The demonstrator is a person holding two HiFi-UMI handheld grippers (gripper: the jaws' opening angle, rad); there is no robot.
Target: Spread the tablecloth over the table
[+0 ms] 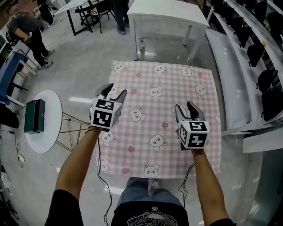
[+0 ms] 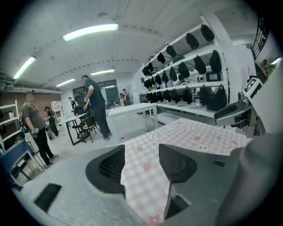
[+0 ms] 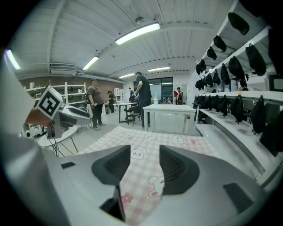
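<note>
A pink checked tablecloth (image 1: 159,110) printed with white bunnies and small flowers lies flat below me, and the table under it is hidden. My left gripper (image 1: 114,92) hovers above the cloth's left side, jaws apart, nothing between them. My right gripper (image 1: 185,107) hangs over the cloth's right half, also open and empty. In the left gripper view the cloth (image 2: 194,137) stretches ahead between the dark pads (image 2: 177,161), with the right gripper (image 2: 234,115) at the right edge. In the right gripper view the cloth (image 3: 146,141) shows through the gap, with the left gripper (image 3: 66,115) at the left.
A round white side table (image 1: 48,132) holding a dark green box (image 1: 34,115) stands left of the cloth. A white table (image 1: 168,13) stands beyond it. White shelves with black caps (image 1: 261,53) run along the right. A person (image 1: 26,31) stands at the far left.
</note>
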